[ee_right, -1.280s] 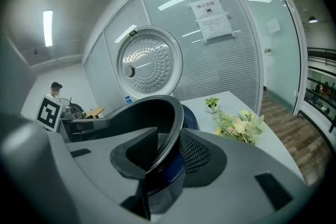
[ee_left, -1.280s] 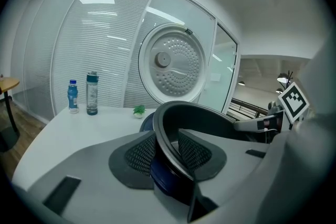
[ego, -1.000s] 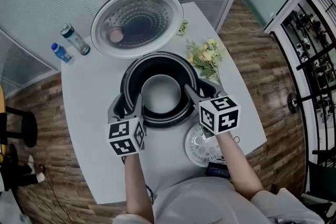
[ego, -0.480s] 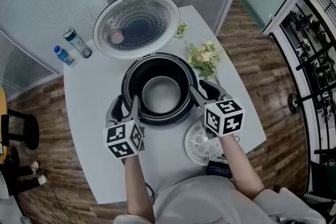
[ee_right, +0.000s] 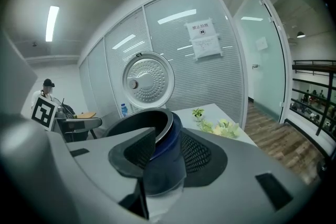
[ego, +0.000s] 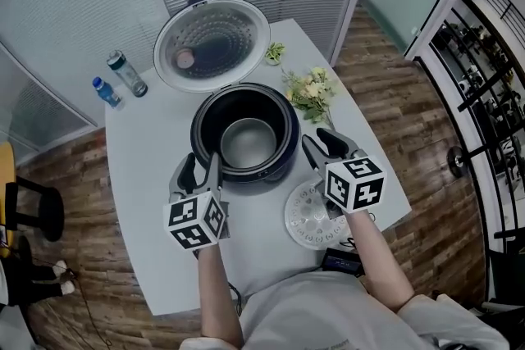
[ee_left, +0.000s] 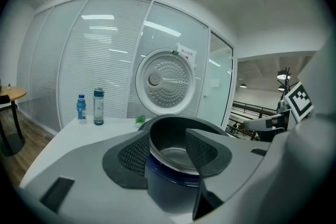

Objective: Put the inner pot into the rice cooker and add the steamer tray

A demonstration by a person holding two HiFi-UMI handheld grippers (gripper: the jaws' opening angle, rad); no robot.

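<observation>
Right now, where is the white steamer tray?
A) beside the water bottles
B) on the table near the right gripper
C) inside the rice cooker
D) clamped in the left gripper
B: the steamer tray lies flat on the table near the right gripper, outside the rice cooker.

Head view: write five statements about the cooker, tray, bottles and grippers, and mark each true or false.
1. The inner pot sits inside the rice cooker. True.
2. The lid is shut. False: the lid stands open.
3. The steamer tray rests in the inner pot. False: it lies on the table beside the right gripper.
4. Two bottles stand on the table. True.
5. The left gripper holds the inner pot. False: its jaws are apart, empty.
</observation>
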